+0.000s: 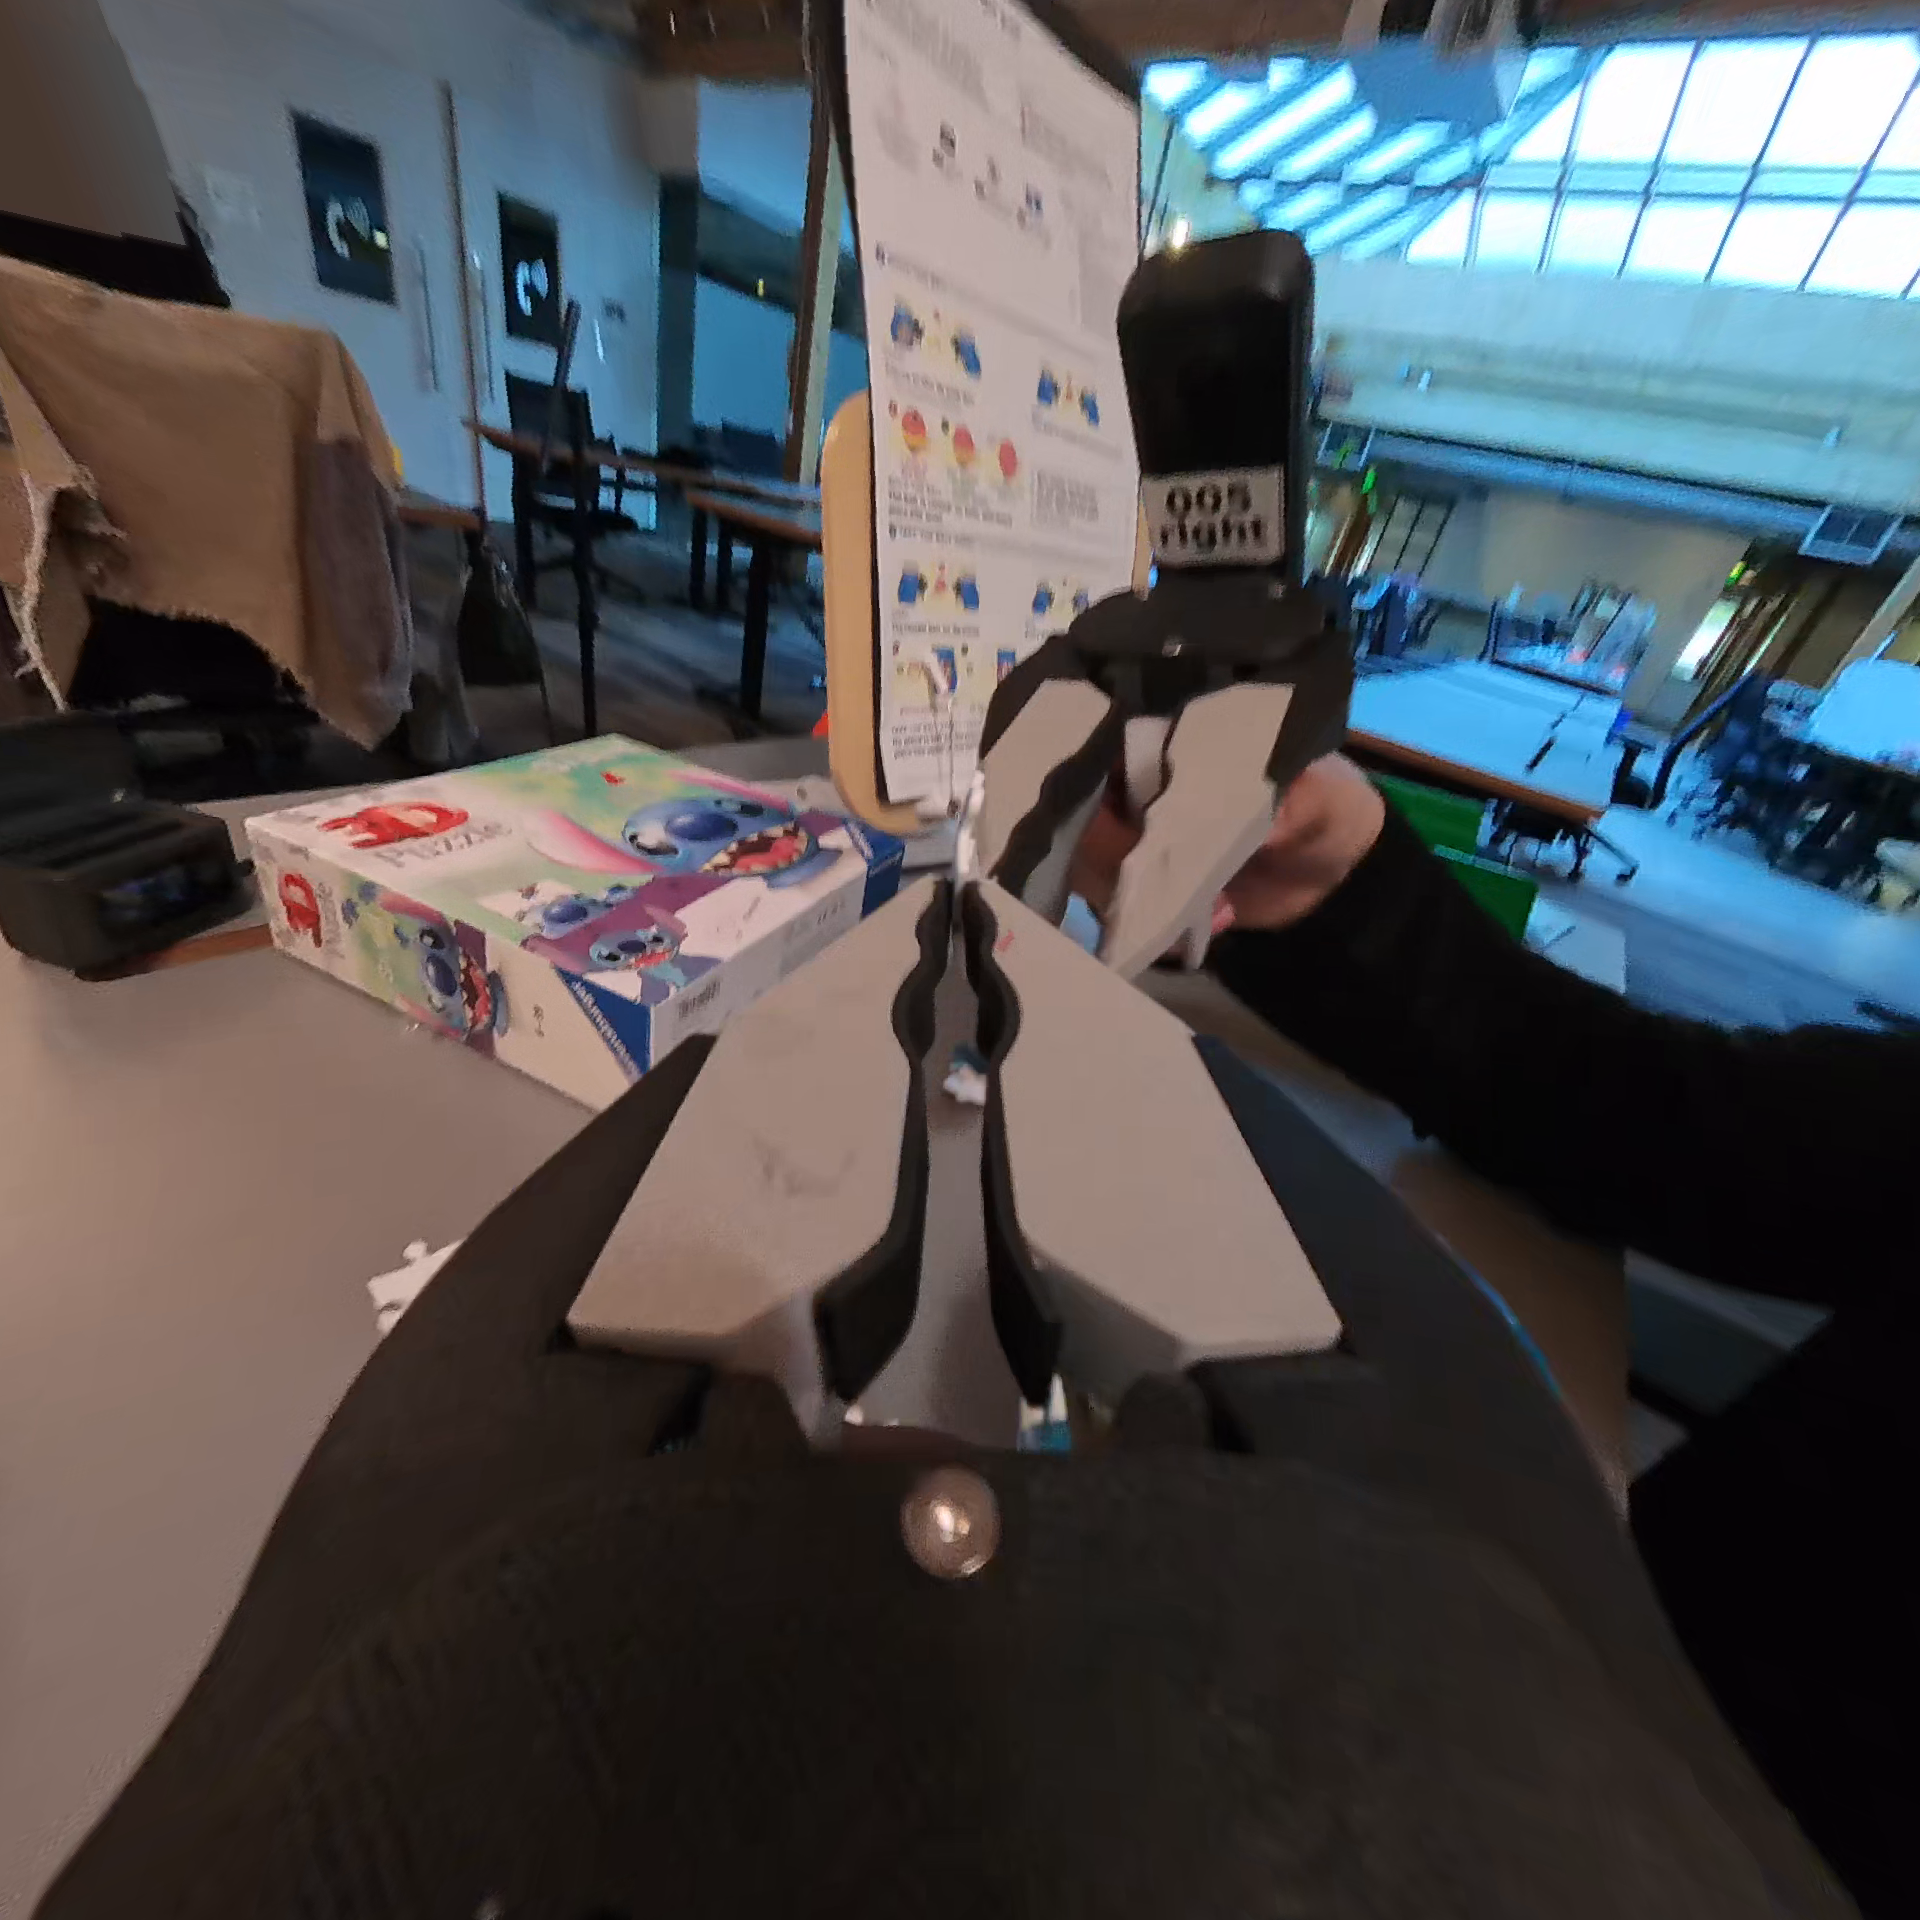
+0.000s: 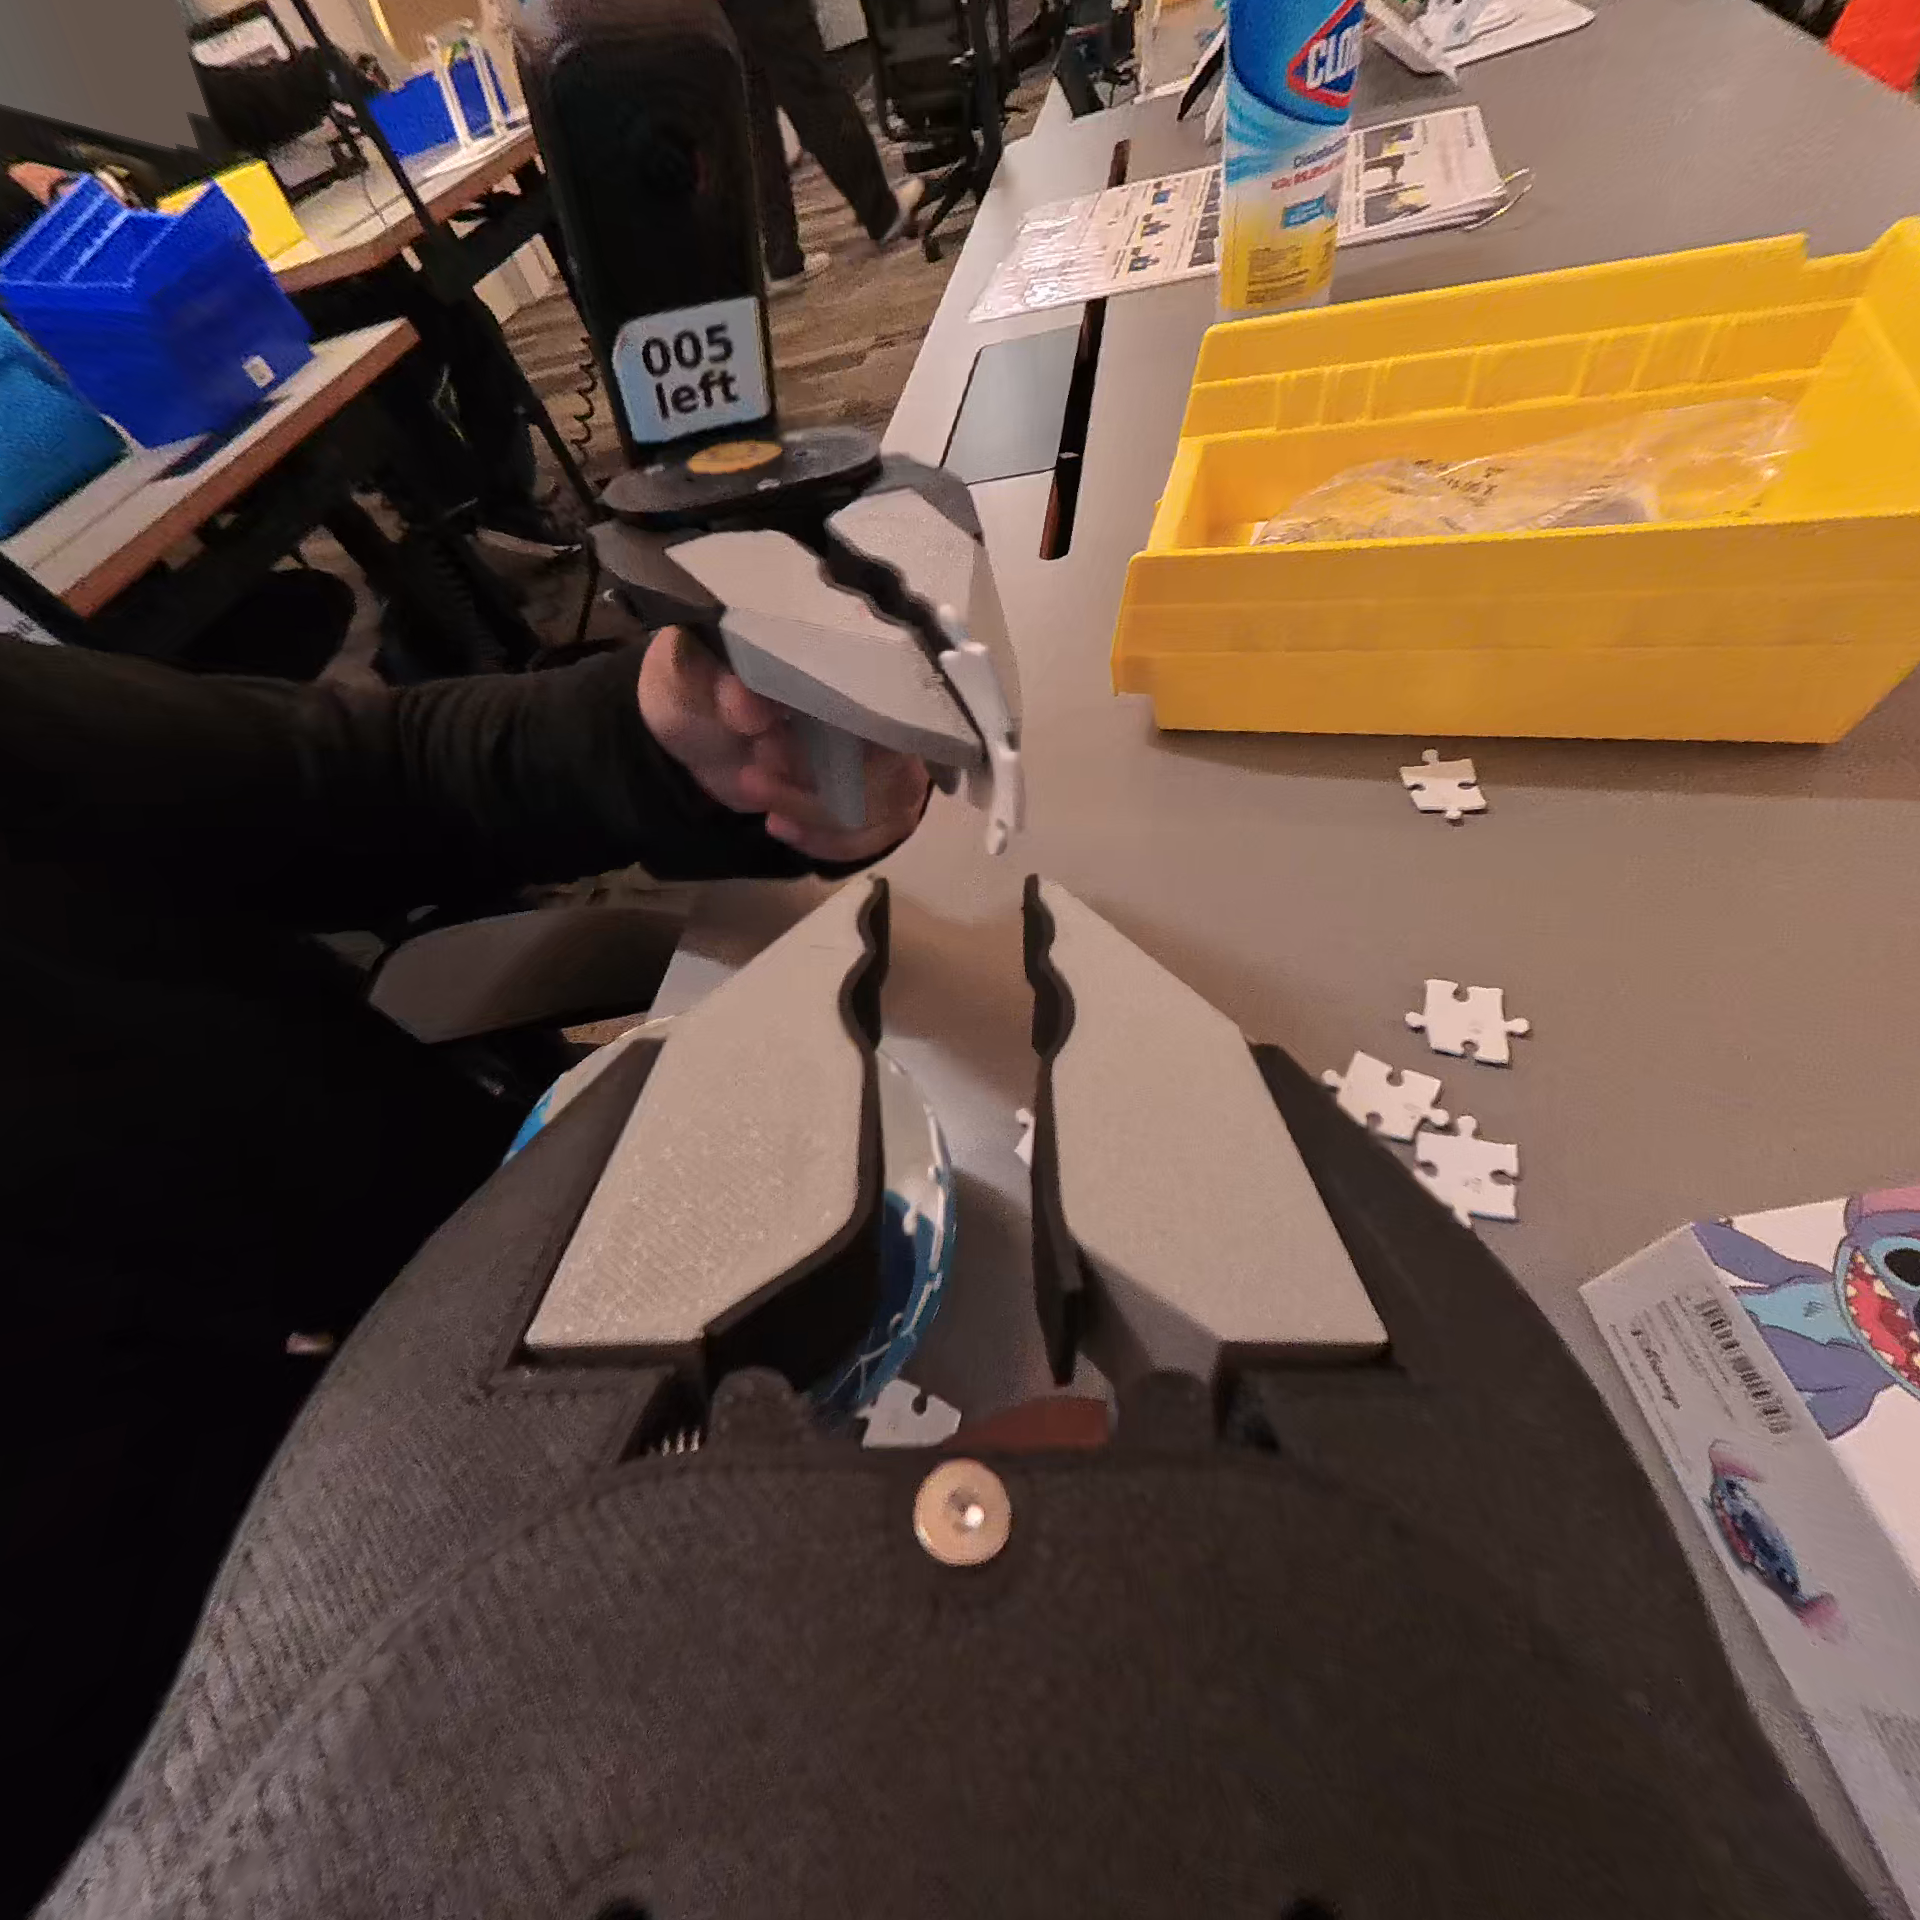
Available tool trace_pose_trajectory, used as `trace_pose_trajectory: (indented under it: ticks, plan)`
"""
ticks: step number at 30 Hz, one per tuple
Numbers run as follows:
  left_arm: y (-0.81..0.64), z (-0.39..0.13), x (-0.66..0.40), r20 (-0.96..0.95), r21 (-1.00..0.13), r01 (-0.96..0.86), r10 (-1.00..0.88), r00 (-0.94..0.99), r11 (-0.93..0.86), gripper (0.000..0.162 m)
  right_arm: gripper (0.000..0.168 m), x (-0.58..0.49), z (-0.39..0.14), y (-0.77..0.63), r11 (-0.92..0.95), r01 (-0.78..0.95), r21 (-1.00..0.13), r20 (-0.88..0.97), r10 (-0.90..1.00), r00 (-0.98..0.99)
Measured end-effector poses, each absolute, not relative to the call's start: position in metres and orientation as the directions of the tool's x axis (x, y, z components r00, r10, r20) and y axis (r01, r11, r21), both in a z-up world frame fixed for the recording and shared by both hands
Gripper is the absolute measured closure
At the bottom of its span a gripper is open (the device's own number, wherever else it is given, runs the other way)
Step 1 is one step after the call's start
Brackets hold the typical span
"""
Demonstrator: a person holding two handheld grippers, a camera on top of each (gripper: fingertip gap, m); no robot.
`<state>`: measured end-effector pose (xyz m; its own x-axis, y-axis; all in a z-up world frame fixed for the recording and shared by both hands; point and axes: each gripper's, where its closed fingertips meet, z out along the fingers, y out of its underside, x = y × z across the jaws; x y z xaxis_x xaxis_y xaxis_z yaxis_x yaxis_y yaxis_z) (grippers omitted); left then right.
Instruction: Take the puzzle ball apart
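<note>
Spread right gripper (image 2: 956, 883) jaws, empty, just short of white puzzle piece (image 2: 987, 717); piece pinched upright in left gripper (image 2: 982, 748), hanging down; puzzle ball (image 2: 914, 1247) directly beneath right gripper, on counter (image 2: 1558, 883).

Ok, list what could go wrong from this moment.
1. The left gripper pinches the white puzzle piece only by an edge; it might slip out and drop.
2. The puzzle ball sits low behind the open right gripper, apparently unheld; it could roll.
3. Loose pieces lie scattered on the table; a sleeve might sweep them off.
</note>
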<state>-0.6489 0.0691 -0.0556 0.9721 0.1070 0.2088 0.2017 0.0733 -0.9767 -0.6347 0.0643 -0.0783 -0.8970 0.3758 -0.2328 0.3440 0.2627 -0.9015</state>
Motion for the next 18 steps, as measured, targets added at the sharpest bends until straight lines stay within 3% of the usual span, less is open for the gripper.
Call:
trace_pose_trajectory:
  ticks: [2, 3, 8, 11, 14, 18]
  plan:
    - [0.071, -0.051, -0.647, 0.23, -0.967, 0.216, 0.098, 0.968, 0.131, 0.162, 0.167, -0.636, -0.077, 0.06, 0.246, 0.326, -0.913, -0.22, 0.377, -0.9]
    - [0.071, -0.052, -0.648, 0.241, -0.964, 0.226, 0.107, 0.964, 0.14, 0.162, 0.168, -0.634, -0.074, 0.058, 0.232, 0.32, -0.919, -0.224, 0.361, -0.905]
    - [0.071, -0.067, -0.649, 0.258, -0.964, 0.247, 0.129, 0.957, 0.098, 0.162, 0.168, -0.639, -0.062, 0.066, 0.184, 0.319, -0.93, -0.232, 0.38, -0.895]
    - [0.064, -0.055, -0.645, 0.283, -0.949, 0.267, 0.08, 0.956, 0.166, 0.162, 0.168, -0.647, -0.064, 0.078, 0.195, 0.329, -0.924, -0.214, 0.448, -0.868]
    - [0.062, -0.046, -0.644, 0.326, -0.929, 0.312, 0.043, 0.944, 0.201, 0.162, 0.149, -0.639, -0.067, 0.066, 0.181, 0.357, -0.917, -0.27, 0.378, -0.885]
    - [0.069, -0.05, -0.64, 0.303, -0.938, 0.286, 0.061, 0.951, 0.195, 0.162, 0.168, -0.639, -0.07, 0.058, 0.188, 0.335, -0.923, -0.248, 0.372, -0.894]
